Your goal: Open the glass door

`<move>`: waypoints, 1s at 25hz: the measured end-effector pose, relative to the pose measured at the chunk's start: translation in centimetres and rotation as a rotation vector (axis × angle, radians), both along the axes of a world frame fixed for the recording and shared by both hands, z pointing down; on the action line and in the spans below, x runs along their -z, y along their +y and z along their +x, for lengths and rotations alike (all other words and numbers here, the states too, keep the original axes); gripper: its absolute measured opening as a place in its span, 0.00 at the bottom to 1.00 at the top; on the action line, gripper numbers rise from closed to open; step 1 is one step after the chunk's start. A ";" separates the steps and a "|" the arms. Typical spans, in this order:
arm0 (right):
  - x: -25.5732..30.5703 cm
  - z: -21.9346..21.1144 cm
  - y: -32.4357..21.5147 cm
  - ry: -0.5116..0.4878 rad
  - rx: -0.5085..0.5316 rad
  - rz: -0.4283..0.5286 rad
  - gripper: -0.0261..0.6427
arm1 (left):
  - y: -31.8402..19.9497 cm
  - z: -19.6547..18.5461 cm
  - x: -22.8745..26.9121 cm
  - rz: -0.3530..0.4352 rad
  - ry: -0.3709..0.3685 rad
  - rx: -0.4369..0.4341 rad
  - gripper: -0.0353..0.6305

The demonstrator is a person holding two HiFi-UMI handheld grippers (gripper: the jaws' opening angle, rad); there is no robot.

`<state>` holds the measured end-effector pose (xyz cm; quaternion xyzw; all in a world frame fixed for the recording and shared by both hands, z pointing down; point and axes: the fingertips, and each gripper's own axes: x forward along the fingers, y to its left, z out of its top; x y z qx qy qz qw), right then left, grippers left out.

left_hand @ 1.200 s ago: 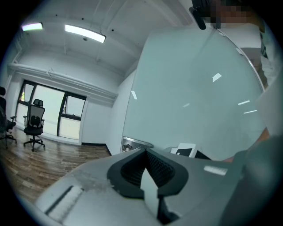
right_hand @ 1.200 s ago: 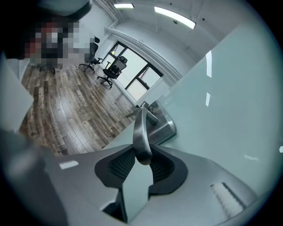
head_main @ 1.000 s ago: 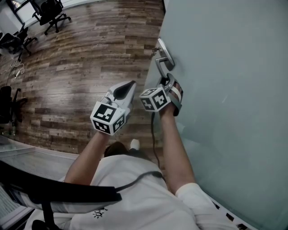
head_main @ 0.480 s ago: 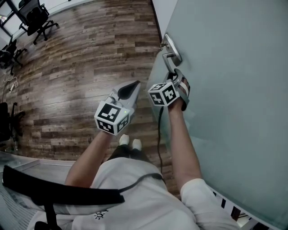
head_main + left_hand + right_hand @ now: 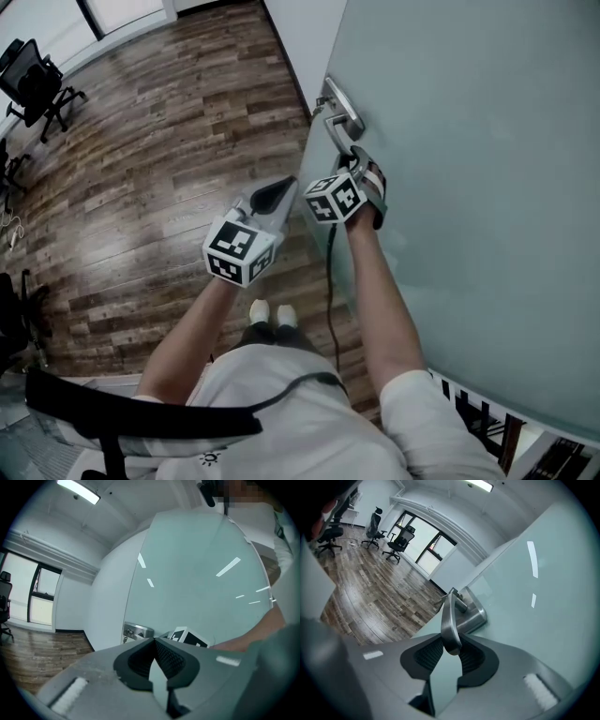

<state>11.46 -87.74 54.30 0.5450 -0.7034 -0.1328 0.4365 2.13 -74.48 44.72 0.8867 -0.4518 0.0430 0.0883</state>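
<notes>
Frosted glass door (image 5: 469, 187) filled the right half of the head view, edge-on toward frame centre. Wood-plank floor (image 5: 141, 169) took the left half, running to the upper left. White wall (image 5: 300, 37) met the door's edge at top centre. Office chair (image 5: 37, 89) stood at the far upper left, well apart from the door.

Person seen from above: white shirt (image 5: 281, 412) at the bottom, both forearms reaching up-frame, shoes (image 5: 269, 312) on the floor between them.

Metal backplate (image 5: 342, 98) sat on the glass near its edge, upper centre. Door handle (image 5: 336, 136), a metal lever, hung down-frame from it.

Right hand-held gripper (image 5: 354, 167) was at the lever's lower end, just beside the glass. Its own view alone showed the grip: pads closed on the free end of the lever, one on each side. That view also showed more chairs (image 5: 401, 541) before a dark-framed window (image 5: 426, 541) and a ceiling strip light (image 5: 480, 485), none of which the head view caught.

Left hand-held gripper (image 5: 274, 194) hung over the floor, left of the right one and apart from the door. Its own view showed the jaws together at the tips, nothing between them, with glass and wall beyond.

A dark cable (image 5: 330, 281) ran down-frame along the right forearm.
</notes>
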 end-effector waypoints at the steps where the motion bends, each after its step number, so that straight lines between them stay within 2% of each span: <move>1: 0.1 0.4 -0.2 0.001 -0.007 0.000 0.19 | -0.1 0.4 0.0 -0.002 0.000 -0.010 0.06; 12: 0.0 4.3 -3.0 0.014 -0.070 0.002 0.19 | -2.0 2.5 -0.3 0.002 -0.017 -0.077 0.06; 25: 0.3 7.3 -5.2 0.019 -0.125 -0.001 0.19 | -3.2 3.6 -0.7 -0.020 -0.006 -0.099 0.06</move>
